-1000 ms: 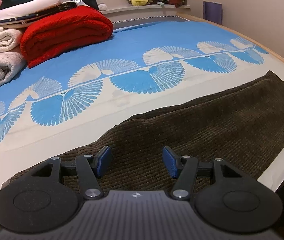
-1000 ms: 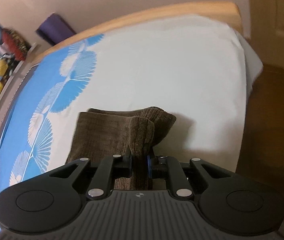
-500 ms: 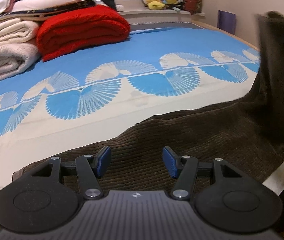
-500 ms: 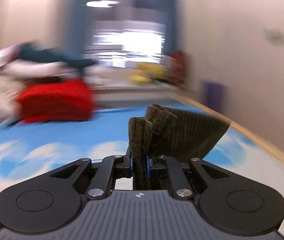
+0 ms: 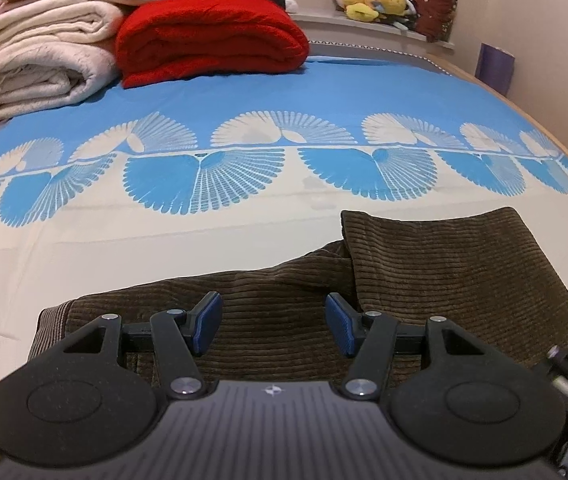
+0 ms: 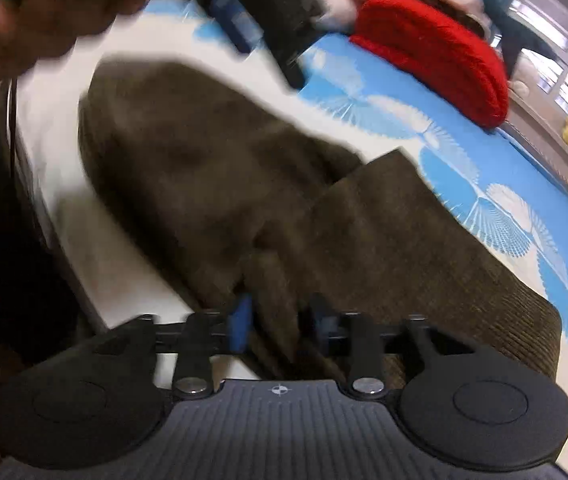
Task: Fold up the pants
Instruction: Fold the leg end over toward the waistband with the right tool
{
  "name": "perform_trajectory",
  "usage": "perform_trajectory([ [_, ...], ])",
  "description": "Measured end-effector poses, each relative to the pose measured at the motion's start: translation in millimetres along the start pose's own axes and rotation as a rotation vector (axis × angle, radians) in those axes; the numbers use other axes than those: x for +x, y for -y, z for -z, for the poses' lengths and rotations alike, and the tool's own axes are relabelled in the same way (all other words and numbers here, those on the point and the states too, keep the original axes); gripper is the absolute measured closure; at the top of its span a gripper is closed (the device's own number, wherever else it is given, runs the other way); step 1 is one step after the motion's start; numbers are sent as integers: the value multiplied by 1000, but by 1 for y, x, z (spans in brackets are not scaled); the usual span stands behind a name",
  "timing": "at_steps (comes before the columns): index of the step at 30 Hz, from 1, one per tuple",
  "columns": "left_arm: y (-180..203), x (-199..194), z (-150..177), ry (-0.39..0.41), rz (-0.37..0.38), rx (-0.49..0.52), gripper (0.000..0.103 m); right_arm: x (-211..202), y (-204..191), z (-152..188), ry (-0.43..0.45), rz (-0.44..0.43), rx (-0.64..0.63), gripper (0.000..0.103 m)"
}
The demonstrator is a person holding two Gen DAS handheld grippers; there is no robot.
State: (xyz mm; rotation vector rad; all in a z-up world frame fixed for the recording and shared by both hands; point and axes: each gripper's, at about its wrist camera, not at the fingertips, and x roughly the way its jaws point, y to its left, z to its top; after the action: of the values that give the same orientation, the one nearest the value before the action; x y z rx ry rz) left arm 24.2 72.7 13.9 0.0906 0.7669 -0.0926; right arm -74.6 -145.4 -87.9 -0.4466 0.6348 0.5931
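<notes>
Corduroy pants folded over at three o'clock: right tongs opening off the hem, left tongs wide, empty; release flat.

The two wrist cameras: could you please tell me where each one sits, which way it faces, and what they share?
Left wrist: rides the left gripper, facing across the bed to the red blanket; open jaws over the brown pants.
Right wrist: rides the right gripper, looking down over the pants; jaws opening, cloth between them; a blurred hand top left.
Shared: pants, bed, red blanket.
</notes>
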Motion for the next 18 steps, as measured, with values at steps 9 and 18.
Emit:
perform_trajectory([
  [9, 0, 0, 5, -15, -20, 8, 40, 19, -4, -10, -5, -22, 30, 40],
  [18, -2, 0, 5, -16, -22, 1, 40, 28, -11, -2, -73, -103, -31, 66],
])
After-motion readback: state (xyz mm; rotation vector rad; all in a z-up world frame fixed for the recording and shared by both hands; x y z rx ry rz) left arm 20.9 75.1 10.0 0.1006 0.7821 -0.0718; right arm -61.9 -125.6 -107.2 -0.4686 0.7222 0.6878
